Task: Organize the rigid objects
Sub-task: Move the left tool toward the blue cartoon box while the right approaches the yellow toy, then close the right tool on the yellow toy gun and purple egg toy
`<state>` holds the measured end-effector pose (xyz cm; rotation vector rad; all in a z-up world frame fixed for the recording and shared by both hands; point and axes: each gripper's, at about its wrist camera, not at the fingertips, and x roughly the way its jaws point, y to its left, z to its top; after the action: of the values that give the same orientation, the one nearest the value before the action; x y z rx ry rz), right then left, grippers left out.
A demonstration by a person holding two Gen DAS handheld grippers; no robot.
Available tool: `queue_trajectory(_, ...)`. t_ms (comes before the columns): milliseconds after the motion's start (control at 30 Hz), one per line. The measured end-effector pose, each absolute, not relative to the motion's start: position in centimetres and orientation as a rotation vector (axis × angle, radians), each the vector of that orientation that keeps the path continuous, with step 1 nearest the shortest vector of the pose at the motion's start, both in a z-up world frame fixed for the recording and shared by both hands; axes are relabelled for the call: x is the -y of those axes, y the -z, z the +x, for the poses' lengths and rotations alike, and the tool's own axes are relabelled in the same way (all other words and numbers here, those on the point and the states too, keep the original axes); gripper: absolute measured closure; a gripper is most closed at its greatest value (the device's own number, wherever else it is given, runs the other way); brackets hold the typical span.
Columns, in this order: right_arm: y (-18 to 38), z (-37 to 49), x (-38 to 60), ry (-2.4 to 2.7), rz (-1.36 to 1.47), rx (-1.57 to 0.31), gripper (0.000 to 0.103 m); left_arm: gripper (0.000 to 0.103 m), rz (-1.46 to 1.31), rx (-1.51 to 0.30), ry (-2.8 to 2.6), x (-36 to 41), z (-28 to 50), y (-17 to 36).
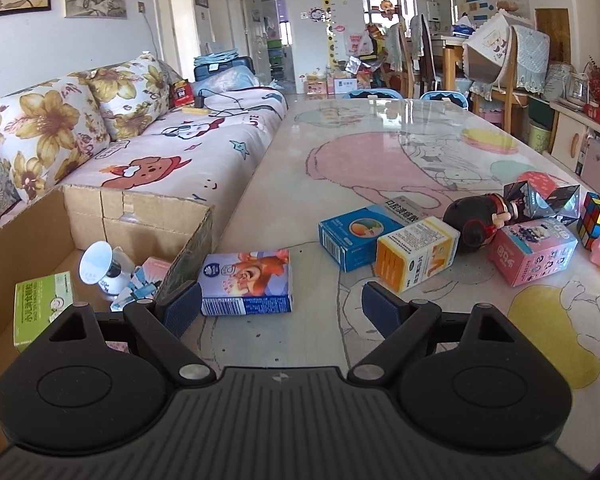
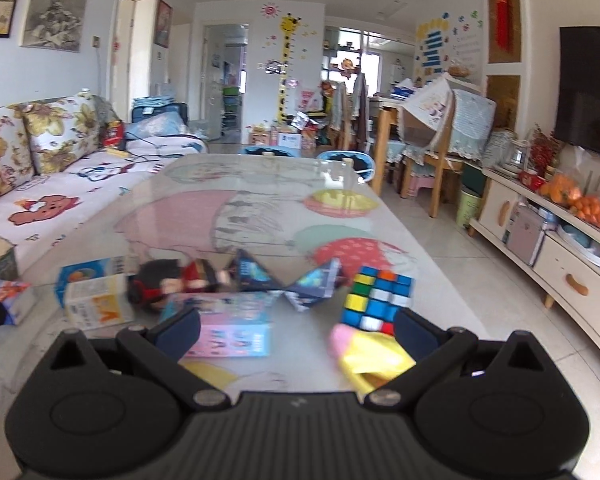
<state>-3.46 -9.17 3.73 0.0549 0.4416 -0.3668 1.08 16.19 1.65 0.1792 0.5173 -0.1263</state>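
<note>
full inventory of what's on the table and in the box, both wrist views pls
cardboard box: 1, brown, off the table's left edge
green carton: 1, inside box
white cup-shaped item: 1, inside box
cartoon box: 1, blue, table, beside box
blue carton: 1, table centre
white-orange carton: 1, against blue carton
doll: 1, black-red, lying
pink carton: 1, right of doll
folding puzzle: 1, dark
Rubik's cube: 1, right
pink-yellow toy: 1, near edge
left gripper: jaws open
right gripper: jaws open
</note>
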Motion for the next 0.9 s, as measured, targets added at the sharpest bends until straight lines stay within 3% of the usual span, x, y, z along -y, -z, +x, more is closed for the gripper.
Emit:
queue_trajectory(433, -1.2, -3.9, 17.7, 0.375, 0.179, -0.571, 0.001, 0.0, 0.147, -0.558, 0.21, -14.5, 1.7, -1.9)
queue_trajectory(900, 0.0, -3.0, 18.9, 0.259, 0.07, -0.646, 0.0, 0.0, 0.214, -0.602, 0.411, -11.4, 0.1, -0.4)
